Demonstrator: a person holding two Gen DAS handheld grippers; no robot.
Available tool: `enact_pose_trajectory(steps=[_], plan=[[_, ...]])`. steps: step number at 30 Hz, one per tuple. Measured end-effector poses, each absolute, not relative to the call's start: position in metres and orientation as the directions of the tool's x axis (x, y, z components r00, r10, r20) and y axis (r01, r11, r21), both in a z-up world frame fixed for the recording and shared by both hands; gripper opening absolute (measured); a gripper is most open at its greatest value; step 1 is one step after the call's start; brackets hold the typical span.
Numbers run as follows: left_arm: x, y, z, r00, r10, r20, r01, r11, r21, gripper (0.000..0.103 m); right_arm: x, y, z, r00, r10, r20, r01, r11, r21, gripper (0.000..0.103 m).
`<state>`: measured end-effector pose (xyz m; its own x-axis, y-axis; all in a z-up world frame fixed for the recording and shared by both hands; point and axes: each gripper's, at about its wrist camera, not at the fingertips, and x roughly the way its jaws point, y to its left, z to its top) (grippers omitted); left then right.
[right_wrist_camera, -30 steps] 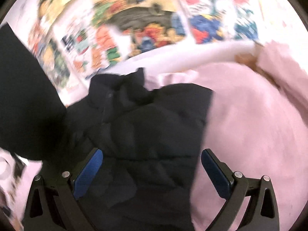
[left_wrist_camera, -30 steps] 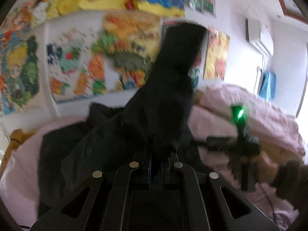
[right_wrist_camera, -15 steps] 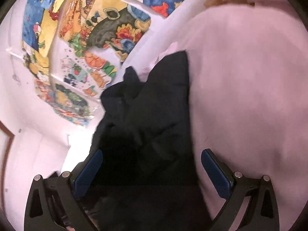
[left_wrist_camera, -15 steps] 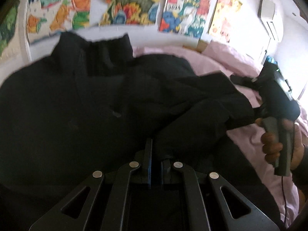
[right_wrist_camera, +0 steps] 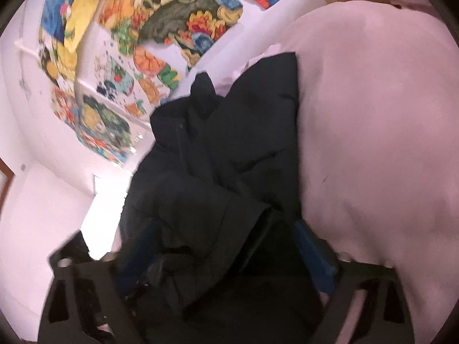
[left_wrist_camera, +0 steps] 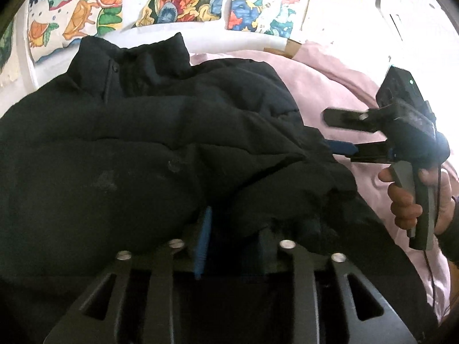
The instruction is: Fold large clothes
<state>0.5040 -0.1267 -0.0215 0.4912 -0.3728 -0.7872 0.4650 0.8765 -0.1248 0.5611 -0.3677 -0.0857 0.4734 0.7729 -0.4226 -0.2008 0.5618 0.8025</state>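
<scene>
On pink bed sheet (left_wrist_camera: 324,86): black puffy quilted jacket (left_wrist_camera: 143,143) released by just-opening left gripper (left_wrist_camera: 229,229); sleeve straddled by closing right gripper (right_wrist_camera: 226,246), jaws apart; fold risks springing open.

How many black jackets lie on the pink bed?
1. The black jacket lies spread across the pink bed, collar toward the wall; more may be hidden beneath.

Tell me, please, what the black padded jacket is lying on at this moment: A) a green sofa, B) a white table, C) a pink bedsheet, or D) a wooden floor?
C: the black padded jacket is spread over a pink bedsheet, which shows beyond its edge in both wrist views, with colourful posters on the wall behind.
</scene>
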Motion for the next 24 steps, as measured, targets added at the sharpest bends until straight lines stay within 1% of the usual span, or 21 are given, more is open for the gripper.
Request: enact_pose_trajectory(steps=[1, 2, 3, 4, 5, 6, 7, 8, 9, 11, 12, 14, 15, 18, 19, 21, 24], plan=[[0.503, -0.128, -0.021, 0.484, -0.384, -0.786, 0.474, 0.87, -0.134, 0.045, 0.56, -0.363, -0.085, 0.464, 0.771, -0.436, -0.202, 0.572, 0.795, 0.075], [0.5, -0.129, -0.02, 0.48, -0.397, -0.782, 0.484, 0.864, -0.142, 0.056, 0.558, -0.361, -0.086, 0.461, 0.769, -0.442, -0.203, 0.577, 0.791, 0.07], [0.498, -0.129, -0.02, 0.48, -0.404, -0.779, 0.491, 0.859, -0.143, 0.064, 0.556, -0.357, -0.086, 0.458, 0.764, -0.454, -0.202, 0.588, 0.784, 0.063], [0.495, -0.13, -0.019, 0.478, -0.413, -0.775, 0.503, 0.852, -0.143, 0.069, 0.555, -0.355, -0.086, 0.461, 0.754, -0.469, -0.197, 0.602, 0.774, 0.059], [0.492, -0.131, -0.018, 0.47, -0.425, -0.774, 0.515, 0.844, -0.15, 0.08, 0.555, -0.354, -0.086, 0.464, 0.742, -0.483, -0.189, 0.616, 0.765, 0.05], [0.49, -0.13, -0.018, 0.465, -0.435, -0.771, 0.523, 0.838, -0.157, 0.084, 0.554, -0.354, -0.087, 0.465, 0.736, -0.492, -0.182, 0.624, 0.76, 0.042], [0.486, -0.129, -0.016, 0.466, -0.438, -0.769, 0.523, 0.837, -0.16, 0.084, 0.555, -0.355, -0.088, 0.469, 0.722, -0.509, -0.167, 0.638, 0.751, 0.039], [0.484, -0.128, -0.014, 0.466, -0.439, -0.768, 0.523, 0.837, -0.161, 0.084, 0.555, -0.355, -0.089, 0.472, 0.709, -0.523, -0.153, 0.65, 0.744, 0.033], [0.481, -0.124, -0.011, 0.468, -0.441, -0.765, 0.522, 0.837, -0.164, 0.084, 0.556, -0.356, -0.089, 0.477, 0.699, -0.533, -0.143, 0.659, 0.738, 0.029], [0.474, -0.115, -0.004, 0.477, -0.45, -0.755, 0.514, 0.84, -0.175, 0.084, 0.556, -0.356, -0.089, 0.483, 0.684, -0.547, -0.138, 0.676, 0.724, 0.013], [0.472, -0.11, 0.0, 0.484, -0.451, -0.75, 0.507, 0.843, -0.179, 0.084, 0.556, -0.356, -0.087, 0.487, 0.681, -0.547, -0.143, 0.68, 0.719, 0.01], [0.469, -0.092, 0.011, 0.526, -0.427, -0.735, 0.468, 0.867, -0.169, 0.084, 0.553, -0.355, -0.078, 0.506, 0.667, -0.547, -0.165, 0.697, 0.698, 0.008], [0.469, -0.084, 0.016, 0.556, -0.403, -0.727, 0.441, 0.884, -0.154, 0.084, 0.551, -0.353, -0.07, 0.529, 0.636, -0.562, -0.182, 0.732, 0.657, 0.007], [0.474, -0.057, 0.029, 0.66, -0.292, -0.692, 0.332, 0.94, -0.081, 0.084, 0.548, -0.35, -0.049, 0.588, 0.563, -0.581, -0.206, 0.798, 0.566, 0.007], [0.48, -0.047, 0.033, 0.697, -0.225, -0.681, 0.272, 0.961, -0.039, 0.084, 0.548, -0.347, -0.042, 0.604, 0.54, -0.586, -0.21, 0.817, 0.537, 0.007], [0.493, -0.032, 0.035, 0.734, -0.128, -0.667, 0.184, 0.983, 0.013, 0.084, 0.55, -0.341, -0.035, 0.629, 0.481, -0.611, -0.206, 0.861, 0.466, 0.007], [0.512, -0.019, 0.027, 0.747, -0.037, -0.663, 0.105, 0.992, 0.063, 0.084, 0.558, -0.33, -0.042, 0.629, 0.416, -0.656, -0.182, 0.9, 0.397, 0.007]])
